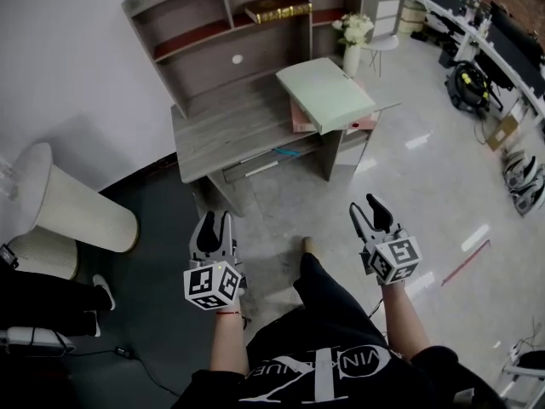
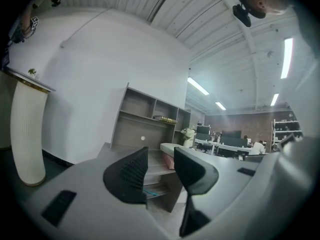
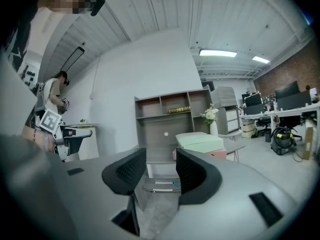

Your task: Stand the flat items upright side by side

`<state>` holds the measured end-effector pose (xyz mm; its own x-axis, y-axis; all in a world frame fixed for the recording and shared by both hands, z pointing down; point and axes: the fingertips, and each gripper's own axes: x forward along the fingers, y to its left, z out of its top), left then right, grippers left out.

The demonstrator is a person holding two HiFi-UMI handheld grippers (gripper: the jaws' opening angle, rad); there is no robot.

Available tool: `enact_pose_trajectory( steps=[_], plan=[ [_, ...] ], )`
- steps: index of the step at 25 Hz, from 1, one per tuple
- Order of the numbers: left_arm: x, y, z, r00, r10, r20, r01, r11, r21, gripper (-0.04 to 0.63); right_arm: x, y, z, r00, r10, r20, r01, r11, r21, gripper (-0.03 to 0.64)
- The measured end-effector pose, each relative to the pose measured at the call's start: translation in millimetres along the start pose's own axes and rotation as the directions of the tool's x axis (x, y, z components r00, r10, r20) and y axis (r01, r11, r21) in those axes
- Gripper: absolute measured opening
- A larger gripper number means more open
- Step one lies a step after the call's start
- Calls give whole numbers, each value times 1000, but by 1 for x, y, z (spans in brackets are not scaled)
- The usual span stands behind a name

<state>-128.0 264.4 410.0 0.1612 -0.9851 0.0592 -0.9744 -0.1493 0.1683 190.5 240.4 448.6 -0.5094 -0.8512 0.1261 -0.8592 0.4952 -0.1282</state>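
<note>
The desk [image 1: 230, 130] is grey wood-grain (its upper shelf boards reddish-brown). On it, a pale green flat box [image 1: 325, 92] covers a pink flat item [image 1: 300, 118]. A gold book [image 1: 277, 8] sits on its shelf, and a cream ribbed pedestal [image 1: 77, 207] stands to its left.

Desk [image 1: 230, 130]: grey wood-grain board, matt. Floor [image 1: 426, 194]: pale, polished, glossy with streaks of light. Green flat item [image 1: 325, 94]: smooth, matt, card-like; pink flat item [image 1: 300, 118] under it looks the same. Left gripper [image 2: 160, 156]: pads [image 2: 131, 176] black, finely ribbed; shell smooth matt grey plastic. Bin [image 1: 81, 207]: cream, ribbed.
</note>
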Motion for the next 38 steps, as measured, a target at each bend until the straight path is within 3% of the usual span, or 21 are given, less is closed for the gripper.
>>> enact_pose_trajectory(
  steps=[8,23,38],
  plan=[
    [67,14,2,1000,16,-16,-16,1000,-8,149,65,-28,5,1000,16,-8,-16,1000,5,193],
    [221,8,-2,997,-32,-74,29,999,-33,155,186,-104,8,995,40,-95,-39,999,11,207],
    [333,-4,-6,991,-71,-117,64,996,-65,193,275,-155,14,985,87,-147,-90,996,-11,265]
  ],
)
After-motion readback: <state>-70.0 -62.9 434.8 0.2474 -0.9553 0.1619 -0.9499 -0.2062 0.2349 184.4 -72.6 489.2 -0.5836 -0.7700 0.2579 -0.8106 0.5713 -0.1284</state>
